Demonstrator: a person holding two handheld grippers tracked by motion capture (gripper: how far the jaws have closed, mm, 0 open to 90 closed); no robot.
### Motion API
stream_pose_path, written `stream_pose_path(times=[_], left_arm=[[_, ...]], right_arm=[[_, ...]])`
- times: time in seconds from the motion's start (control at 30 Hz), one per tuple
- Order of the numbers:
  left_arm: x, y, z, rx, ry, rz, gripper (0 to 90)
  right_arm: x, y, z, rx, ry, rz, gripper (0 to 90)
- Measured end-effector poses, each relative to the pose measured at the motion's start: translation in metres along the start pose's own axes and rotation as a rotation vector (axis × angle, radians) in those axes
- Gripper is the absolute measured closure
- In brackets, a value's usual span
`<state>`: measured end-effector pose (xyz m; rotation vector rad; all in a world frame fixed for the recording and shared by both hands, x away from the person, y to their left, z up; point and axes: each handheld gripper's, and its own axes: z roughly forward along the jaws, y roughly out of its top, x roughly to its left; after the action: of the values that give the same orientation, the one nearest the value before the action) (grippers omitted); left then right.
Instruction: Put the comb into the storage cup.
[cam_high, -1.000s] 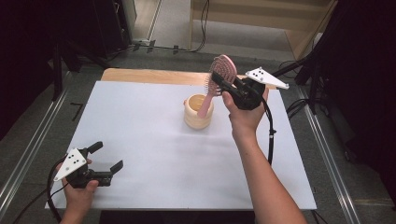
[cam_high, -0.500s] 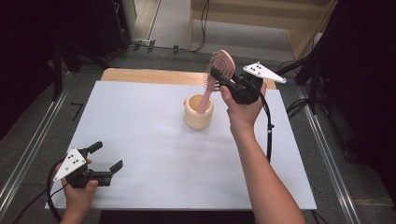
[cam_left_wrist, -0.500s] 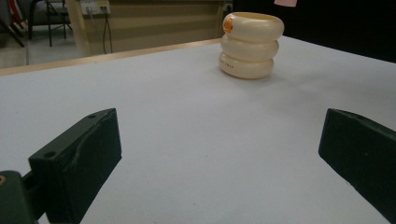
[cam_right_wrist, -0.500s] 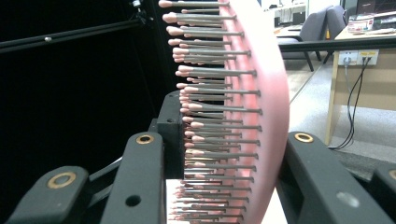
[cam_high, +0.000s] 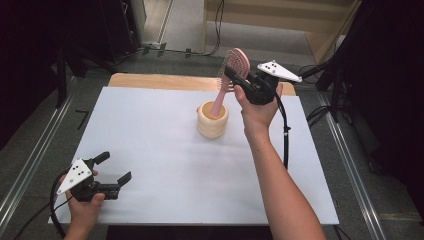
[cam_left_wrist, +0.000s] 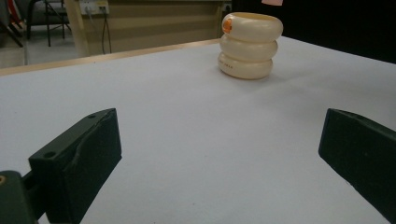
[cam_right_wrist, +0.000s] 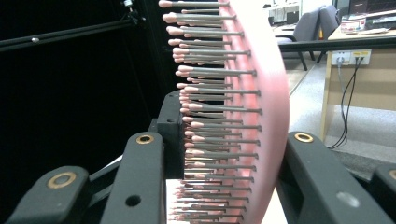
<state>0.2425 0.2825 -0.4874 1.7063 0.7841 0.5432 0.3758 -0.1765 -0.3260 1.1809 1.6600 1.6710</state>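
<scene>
At the lower left of the high view the left gripper (cam_high: 111, 171) rests near the front edge of the white table (cam_high: 150, 150), its jaws standing wide apart with nothing between them; its own view looks across bare table to the cream ribbed cup (cam_left_wrist: 251, 45) at the upper right of that frame. In the high view the cup (cam_high: 212, 119) stands a little right of centre, and the pink hairbrush (cam_high: 230, 80) rises out of it toward the upper right. The brush's long axis runs on a slant, handle end down inside the cup, bristled head up and leaning away from the person, toward the table's far edge. The right gripper (cam_high: 239, 81) is clamped on the head, one jaw pressing into the bristles (cam_right_wrist: 210, 140) and the other on the smooth back. The risk, as I judge it: bristles give under pressure, so the grip may slip or the brush may twist. The cup looks light, and the slanted handle bearing on its rim could tip or drag it. Letting go while the brush leans this far could topple both.
</scene>
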Motion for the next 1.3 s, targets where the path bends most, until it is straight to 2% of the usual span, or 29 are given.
stream_pose_path(times=[0.37,0.87,1.3], left_arm=[[0.000,0.000,0.000,0.002,0.001,0.000,0.0],[0.000,0.000,0.000,0.000,-0.005,-0.001,0.0],[0.000,0.000,0.000,0.000,-0.007,-0.002,0.0]], right_arm=[[-0.007,-0.005,0.011,0.011,-0.015,0.008,61.9],[-0.005,-0.013,0.022,0.020,-0.021,-0.027,61.9],[-0.011,-0.026,0.030,0.041,-0.041,-0.022,61.9]])
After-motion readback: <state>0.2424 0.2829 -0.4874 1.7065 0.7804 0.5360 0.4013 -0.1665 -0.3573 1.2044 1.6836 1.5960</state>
